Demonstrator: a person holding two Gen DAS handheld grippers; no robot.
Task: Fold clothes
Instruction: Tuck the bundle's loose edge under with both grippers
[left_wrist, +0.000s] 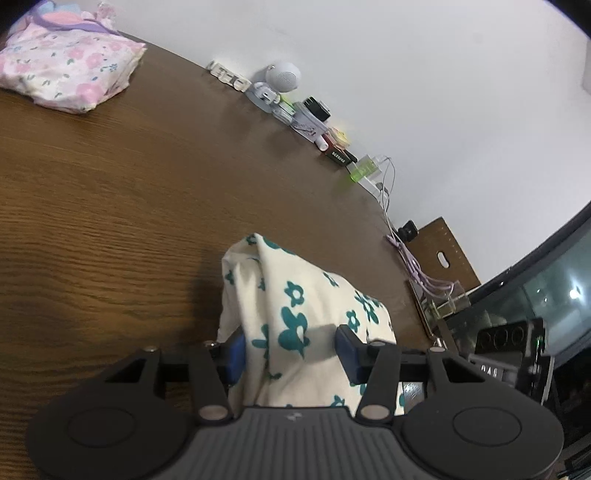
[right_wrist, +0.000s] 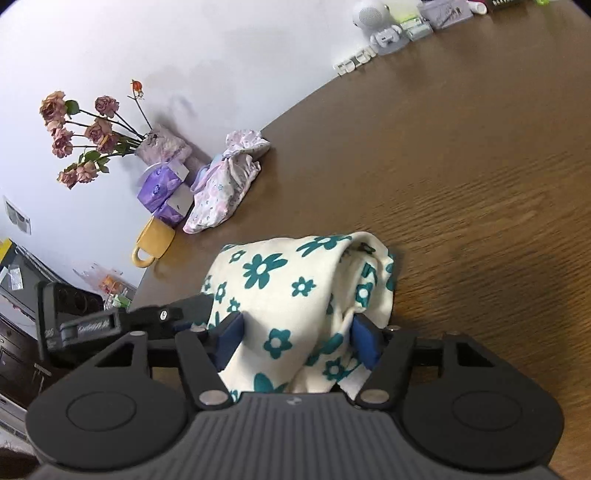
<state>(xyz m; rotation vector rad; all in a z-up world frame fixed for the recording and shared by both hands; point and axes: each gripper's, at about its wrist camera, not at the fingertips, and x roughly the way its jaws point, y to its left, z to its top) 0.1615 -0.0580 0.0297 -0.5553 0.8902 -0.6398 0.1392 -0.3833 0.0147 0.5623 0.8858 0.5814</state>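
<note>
Counter (left_wrist: 110, 184) is dark wood-grain, w/ a wide bare stretch ahead of both grippers. Far edge runs along the white wall (left_wrist: 406, 74); a row of small clutter sits against it: round white speaker (left_wrist: 283, 76), small boxes, a green charger w/ cables (left_wrist: 365, 170). In the left wrist view the counter's right edge drops off near a wooden board (left_wrist: 443, 251) and a dark glass cabinet (left_wrist: 546, 288). In the right wrist view the counter's left edge is crowded: dried roses (right_wrist: 85, 133), purple tissue packs (right_wrist: 162, 192), yellow mug (right_wrist: 153, 242) on its side, crumpled pink floral cloth (right_wrist: 225, 184). A folded pink floral stack (left_wrist: 70, 70) lies at the far left corner in the left view, well apart from the work.

Task item: cream cloth w/ teal flowers (left_wrist: 295, 306), bunched and folded over, lying on the counter right in front of both grippers, soft folds and a rolled end toward the far side.

Left gripper (left_wrist: 295, 350): jaws apart, cloth between; right pad clear of it, so released. Right gripper (right_wrist: 299, 339): jaws spread, cloth between them, looks released, though the pads sit close to the fabric.
</note>
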